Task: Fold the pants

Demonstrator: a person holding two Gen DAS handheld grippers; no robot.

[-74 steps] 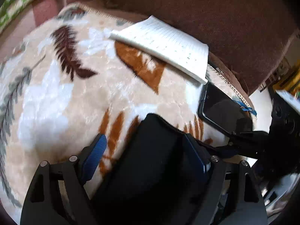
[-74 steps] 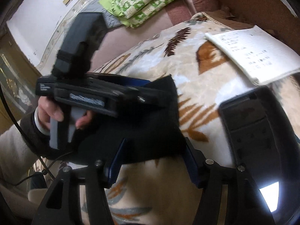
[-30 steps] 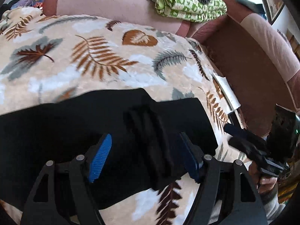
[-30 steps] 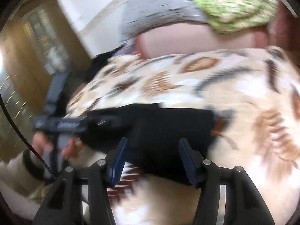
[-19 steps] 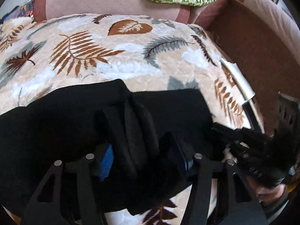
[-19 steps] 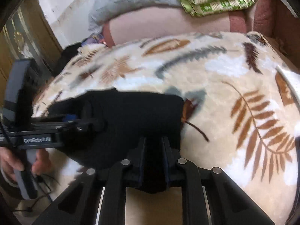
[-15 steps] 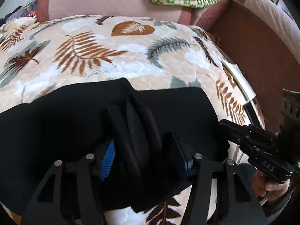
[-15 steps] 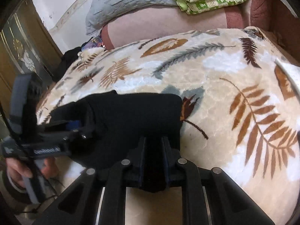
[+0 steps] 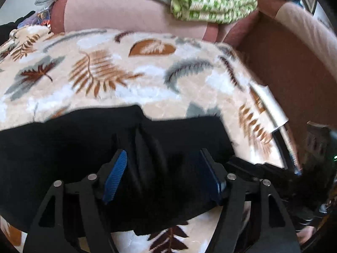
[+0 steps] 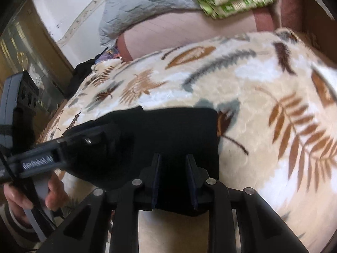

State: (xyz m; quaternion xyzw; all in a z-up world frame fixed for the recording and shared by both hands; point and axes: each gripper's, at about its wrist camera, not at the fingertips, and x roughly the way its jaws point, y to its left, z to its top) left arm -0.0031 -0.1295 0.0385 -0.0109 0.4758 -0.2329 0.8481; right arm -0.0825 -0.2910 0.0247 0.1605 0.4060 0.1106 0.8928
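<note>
While the black pants (image 9: 69,147) lie flat across the near edge of the leaf-print blanket (image 9: 130,88) on the bed, I have both tools down on the cloth at its right end. My left gripper (image 9: 163,172) has its jaws apart and opening, and a raised ridge of pleated fabric stands between them with neither blue pad pressing on it. My right gripper (image 10: 173,179) has its jaws nearly together, pinched on a fold of the pants' near edge, though they are easing open a little.

I judge the step in hand to be setting down and smoothing a fold. To do it well, I would let the left jaws clear the ridge fully before lifting, so the bunch is not dragged up again, and then press that ridge flat. I would keep the right grip on the hem until the layers lie square, edge on edge, and only then let go, drawing straight back so nothing is tugged askew. The plush blanket will cling to the cloth, so I would lift rather than slide.

By my count: one pair of pants, one blanket, two grippers, and one hand (image 10: 50,194) in view, on the left tool's handle. At the blanket's far right edge lies one white notebook (image 9: 271,107), and behind it, on the pink sofa back, one green patterned bundle (image 9: 210,2) beside one grey quilt (image 10: 145,6).
</note>
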